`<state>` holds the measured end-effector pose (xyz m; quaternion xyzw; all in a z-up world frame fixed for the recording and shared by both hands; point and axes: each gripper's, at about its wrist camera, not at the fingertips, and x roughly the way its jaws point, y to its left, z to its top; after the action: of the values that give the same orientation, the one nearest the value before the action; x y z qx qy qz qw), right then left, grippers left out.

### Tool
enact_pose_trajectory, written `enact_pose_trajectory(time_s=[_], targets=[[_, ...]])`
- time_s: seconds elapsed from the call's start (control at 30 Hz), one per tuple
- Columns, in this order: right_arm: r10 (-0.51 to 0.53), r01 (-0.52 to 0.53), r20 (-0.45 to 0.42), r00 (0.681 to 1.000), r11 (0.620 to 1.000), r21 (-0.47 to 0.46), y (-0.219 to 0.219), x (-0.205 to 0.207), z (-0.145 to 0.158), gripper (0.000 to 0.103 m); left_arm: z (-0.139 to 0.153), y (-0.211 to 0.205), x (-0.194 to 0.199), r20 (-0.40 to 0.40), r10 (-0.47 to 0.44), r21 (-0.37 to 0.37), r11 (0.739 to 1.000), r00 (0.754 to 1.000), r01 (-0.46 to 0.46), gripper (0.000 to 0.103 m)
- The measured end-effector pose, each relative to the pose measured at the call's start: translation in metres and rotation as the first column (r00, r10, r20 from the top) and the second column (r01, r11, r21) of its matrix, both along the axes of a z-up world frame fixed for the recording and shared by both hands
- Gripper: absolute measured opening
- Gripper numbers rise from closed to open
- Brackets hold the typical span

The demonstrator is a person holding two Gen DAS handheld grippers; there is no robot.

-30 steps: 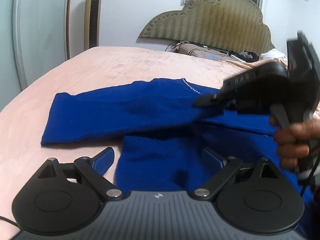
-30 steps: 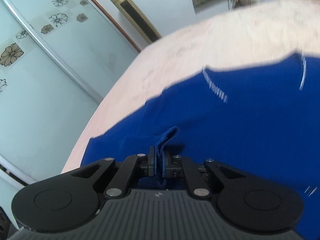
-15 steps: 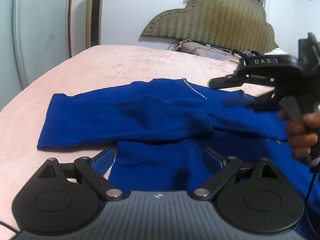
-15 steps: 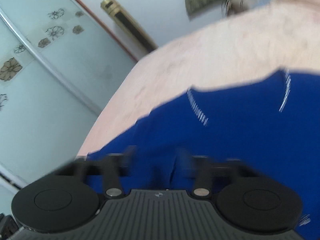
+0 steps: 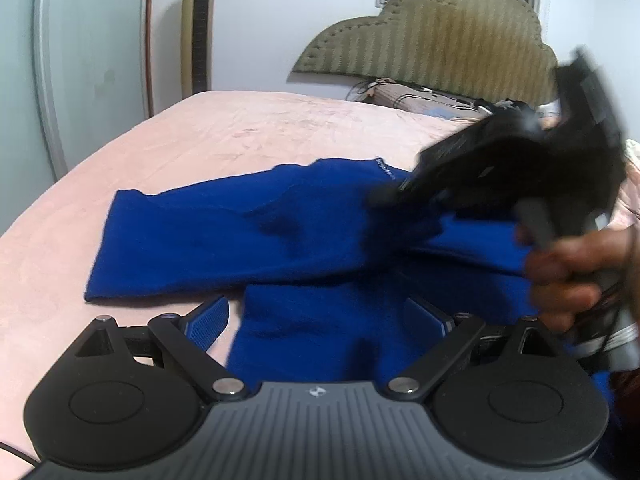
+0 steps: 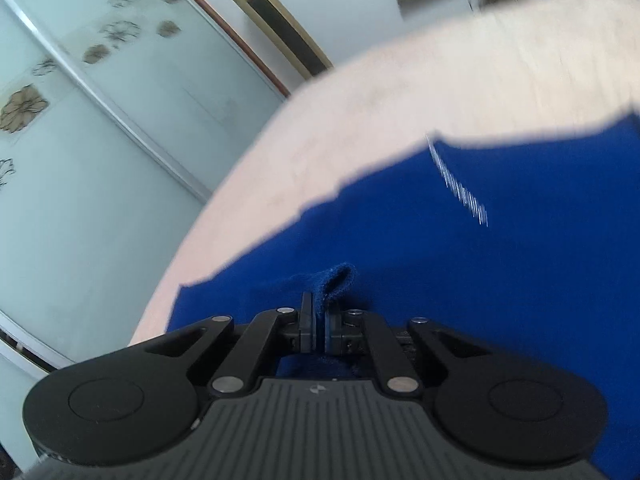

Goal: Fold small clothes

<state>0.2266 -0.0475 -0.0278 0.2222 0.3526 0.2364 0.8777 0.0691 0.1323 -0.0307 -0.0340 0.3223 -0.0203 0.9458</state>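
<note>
1. Left wrist view only: the blue sweater (image 5: 304,240) is lying spread across the pink bedspread (image 5: 240,140), one sleeve folded across the body toward the left, its cuff end squared off near the bed's left side.
2. Same view: the left gripper (image 5: 316,316) is hovering low over the sweater's near hem, jaws standing wide apart with nothing between them; the ribbed blue pads (image 5: 208,316) are showing on the inner faces.
3. Same view: the right gripper (image 5: 384,200), black and motion-blurred, is coming in from the right over the sweater's middle, a hand (image 5: 572,272) wrapping its handle. Its jaw state is not readable from here.
4. Right wrist view only: the right gripper (image 6: 318,320) jaws are closed tight on a small pinched fold of the sweater (image 6: 480,272), having just opened and snapped closed again; a tab of knit is sticking up above the pads.
5. Right wrist view only: frosted sliding doors (image 6: 80,140) with brown flower prints are filling the left.
6. Materials: sweater is a fuzzy, matte knit with a short row of pale sparkly beads (image 6: 460,184) near the neckline; bedspread is soft, short-piled plush.
7. Background, left view: scalloped, stitched olive headboard (image 5: 432,36); tall gold tower appliance (image 5: 198,28) against the white wall.
</note>
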Motion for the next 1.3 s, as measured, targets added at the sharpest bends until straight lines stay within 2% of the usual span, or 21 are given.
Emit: enact_pose_trajectory(time_s=[0.17, 0.33, 0.63, 0.93, 1.3], targets=[[-0.057, 0.062, 0.124, 0.991, 0.997, -0.041, -0.015, -0.005, 0.044, 0.008, 0.000, 0.005, 0.003, -0.016, 0.029, -0.019, 0.999, 0.999, -0.030, 0.095], [-0.159, 0.170, 0.170, 0.972, 0.984, -0.049, -0.053, -0.012, 0.060, 0.008, -0.001, 0.004, 0.002, -0.018, 0.022, -0.014, 1.000, 1.000, -0.022, 0.095], [-0.309, 0.314, 0.171, 0.936, 0.949, -0.004, -0.125, -0.031, 0.058, 0.008, 0.000, -0.001, 0.008, -0.019, -0.001, -0.007, 1.000, 1.000, 0.001, 0.095], [-0.383, 0.387, 0.174, 0.907, 0.922, 0.012, -0.164, -0.058, 0.054, 0.008, -0.001, 0.001, 0.008, -0.019, -0.012, -0.009, 1.000, 1.000, 0.012, 0.095], [-0.501, 0.500, 0.105, 0.859, 0.865, 0.038, -0.217, -0.076, 0.024, 0.008, -0.003, -0.002, 0.009, -0.029, -0.024, 0.003, 1.000, 0.999, 0.025, 0.095]])
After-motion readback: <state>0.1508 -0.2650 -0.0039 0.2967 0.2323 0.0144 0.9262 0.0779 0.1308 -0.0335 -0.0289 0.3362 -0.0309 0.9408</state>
